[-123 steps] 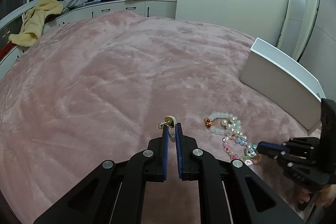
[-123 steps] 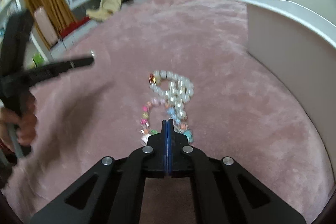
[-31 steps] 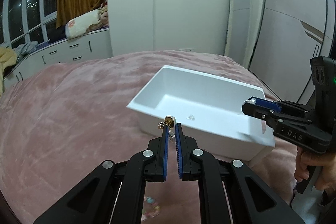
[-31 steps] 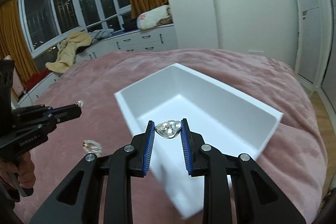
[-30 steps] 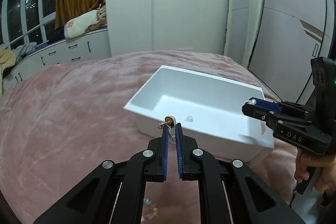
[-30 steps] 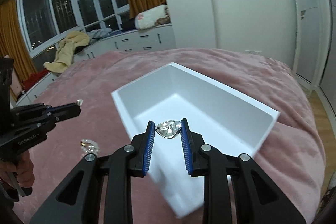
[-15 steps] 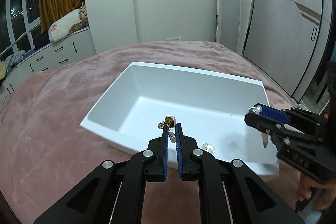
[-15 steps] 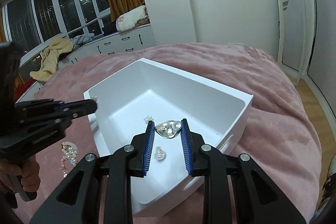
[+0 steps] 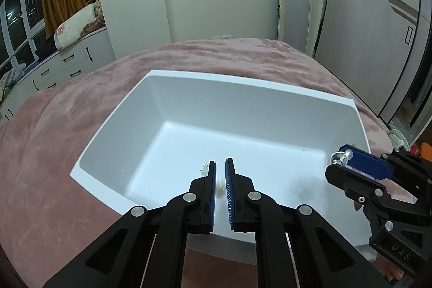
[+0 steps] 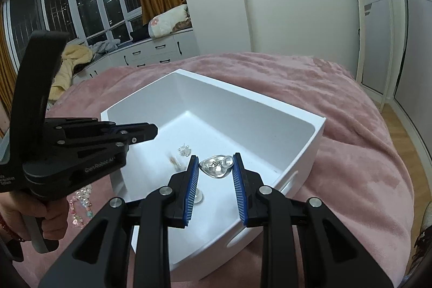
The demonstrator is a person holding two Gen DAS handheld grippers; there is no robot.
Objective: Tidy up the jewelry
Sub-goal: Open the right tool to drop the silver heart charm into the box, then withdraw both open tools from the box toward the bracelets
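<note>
Now that the left tool [image 9: 220, 166] hangs over the middle of the white box [image 9: 270, 88], its blue pads stand almost together with only a thin slit between them, and the small gold earring they pinched at their tips half a second ago is no longer there. A pale blurred speck [image 9: 220, 188] shows in the slit just below the tips and again near the box floor in the right wrist view, which I take to be that earring dropping or just landed; the blur is too strong to be sure. So the left tool is empty, and its delivery looks done. Beside that speck a little sparkly piece [image 9: 205, 168] already lies on the box floor, and a round clear piece [image 10: 199, 197] lies nearer the front wall. The right tool [image 10: 215, 156] has changed little: its jaws are partly open around a silver pendant [image 10: 217, 168], the pads against its two sides, and it holds it above the inside of the box, near the right wall. Its release has not happened yet, and that seems the step now due. Outside the box, on the pink bed [image 10: 351, 153], the beaded bracelets [image 10: 81, 203] lie near the hand [image 10: 51, 217] that grips the left tool, so the sorting is only part done and the freed tool can likely go back for them.
</note>
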